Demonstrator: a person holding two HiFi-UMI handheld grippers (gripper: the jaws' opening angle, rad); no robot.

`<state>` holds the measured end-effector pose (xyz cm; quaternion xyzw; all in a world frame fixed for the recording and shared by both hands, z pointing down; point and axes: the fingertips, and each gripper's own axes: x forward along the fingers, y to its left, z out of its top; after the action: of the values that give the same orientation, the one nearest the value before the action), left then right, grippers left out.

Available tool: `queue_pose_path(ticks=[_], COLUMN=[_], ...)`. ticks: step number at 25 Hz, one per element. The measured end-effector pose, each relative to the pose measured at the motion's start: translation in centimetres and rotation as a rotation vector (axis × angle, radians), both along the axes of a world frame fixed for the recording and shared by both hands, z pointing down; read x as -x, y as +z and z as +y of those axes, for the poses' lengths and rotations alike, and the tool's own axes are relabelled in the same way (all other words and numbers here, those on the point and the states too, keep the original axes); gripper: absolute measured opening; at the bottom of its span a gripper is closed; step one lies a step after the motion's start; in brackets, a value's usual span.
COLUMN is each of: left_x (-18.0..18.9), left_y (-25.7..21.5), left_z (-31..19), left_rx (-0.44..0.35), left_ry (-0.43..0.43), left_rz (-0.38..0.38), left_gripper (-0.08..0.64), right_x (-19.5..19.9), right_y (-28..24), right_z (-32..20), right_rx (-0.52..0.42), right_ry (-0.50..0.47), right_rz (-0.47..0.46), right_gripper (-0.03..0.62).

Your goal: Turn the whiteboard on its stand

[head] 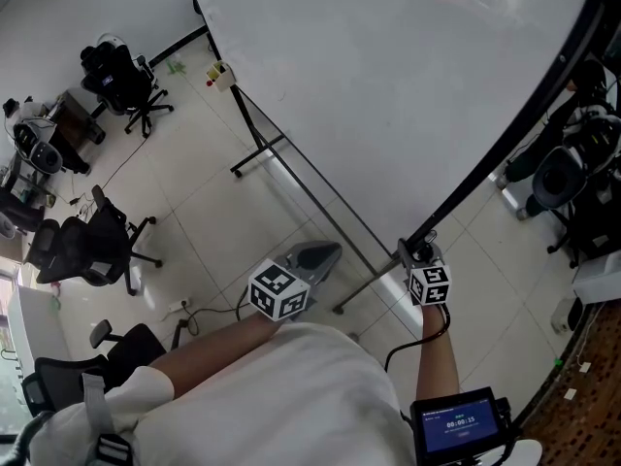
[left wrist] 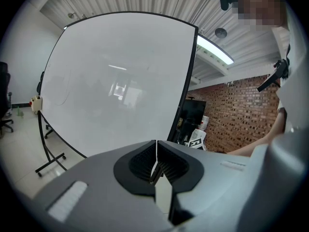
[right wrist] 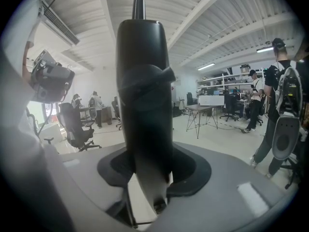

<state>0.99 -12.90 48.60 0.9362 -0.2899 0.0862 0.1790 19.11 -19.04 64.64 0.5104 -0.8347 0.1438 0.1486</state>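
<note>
The large whiteboard [head: 388, 95] hangs tilted on its black wheeled stand [head: 262, 153] and fills the top of the head view. My right gripper [head: 419, 253] is at the board's lower corner, shut on the black frame edge [right wrist: 145, 105], which stands upright between the jaws of that gripper [right wrist: 149, 178]. My left gripper [head: 318, 257] floats a little to the left of it, below the board's lower edge, touching nothing. In the left gripper view the jaws of that gripper [left wrist: 156, 170] meet with nothing between them, and the white face [left wrist: 116, 81] lies ahead.
Black office chairs [head: 121, 81] [head: 92, 246] stand on the tiled floor at the left. A small holder [head: 220, 74] hangs at the board's far end. More chairs and gear [head: 572, 163] crowd the right. People [right wrist: 285, 105] and desks [right wrist: 207, 108] are behind the board.
</note>
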Motion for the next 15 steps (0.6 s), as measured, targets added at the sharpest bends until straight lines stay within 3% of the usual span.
queue_pose_path(ticks=[15], left_x=[-3.7], left_y=[0.2], left_z=[2.1], left_rx=[0.013], left_ry=[0.045], left_rz=[0.014], left_gripper=[0.026], right_x=[-3.0], right_y=[-0.1], right_z=[2.4], right_rx=[0.011], right_ry=[0.028], right_rz=[0.002], right_gripper=[0.177])
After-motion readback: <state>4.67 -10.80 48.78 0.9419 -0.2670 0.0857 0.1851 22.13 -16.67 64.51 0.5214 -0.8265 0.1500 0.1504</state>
